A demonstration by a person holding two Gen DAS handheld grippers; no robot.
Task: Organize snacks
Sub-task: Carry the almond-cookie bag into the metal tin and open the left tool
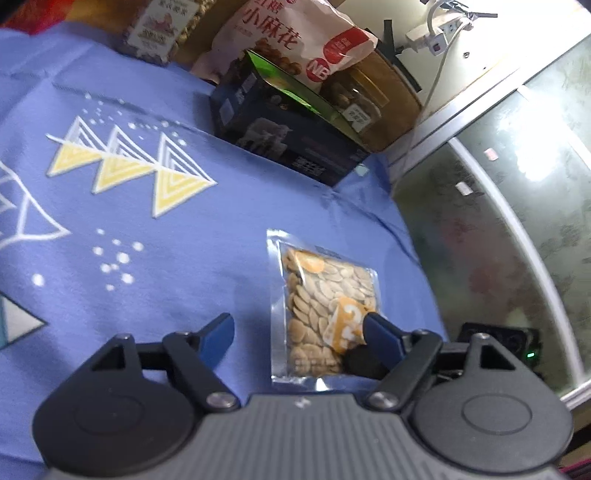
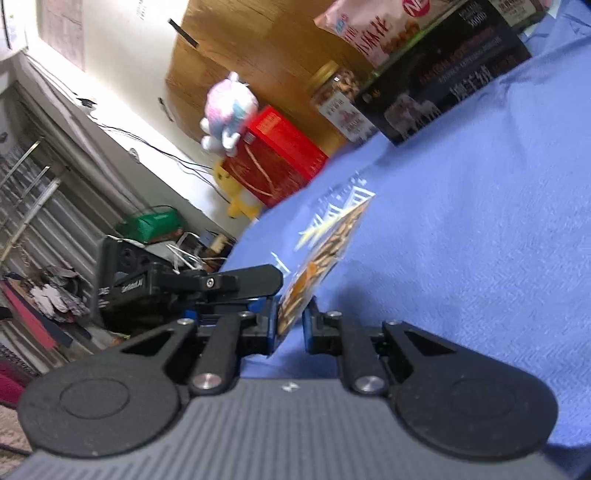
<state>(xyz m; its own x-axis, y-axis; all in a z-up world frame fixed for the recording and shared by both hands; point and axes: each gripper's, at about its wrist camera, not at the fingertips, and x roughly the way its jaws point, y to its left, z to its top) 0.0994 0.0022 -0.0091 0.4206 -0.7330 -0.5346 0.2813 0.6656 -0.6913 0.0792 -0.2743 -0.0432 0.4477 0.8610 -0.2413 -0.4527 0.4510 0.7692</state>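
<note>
A clear packet of pumpkin seeds point(image 1: 325, 310) is seen near the edge of a table draped in a blue cloth point(image 1: 177, 258) printed with white and yellow triangles. In the left wrist view the left hand-held gripper point(image 1: 299, 325) is held with its blue-tipped jaws spread wide above the cloth; the packet lies between them, with the right-side tip over its orange label, and it cannot be told whether that tip touches the film. In the right wrist view the right hand-held gripper point(image 2: 290, 321) is seen pinched narrowly on one end of the same packet point(image 2: 325, 254), which stands on edge and tilts away from the camera, its seeds and orange label visible through the film. Part of the other gripper's black body point(image 2: 177, 284) is seen just to the left of it in that view.

At the far side of the table a dark box point(image 1: 288, 136) is shown, and behind it a pink and white snack bag point(image 1: 291, 40) and a glass jar of nuts with a gold lid point(image 2: 338, 99). A second labelled jar point(image 1: 155, 33) is visible further left in the left wrist view. A red box point(image 2: 277, 158) with a pastel plush toy point(image 2: 227, 110) on it is seen beyond the table's edge, and a yellow plush toy point(image 2: 240, 199) beside the box.
</note>
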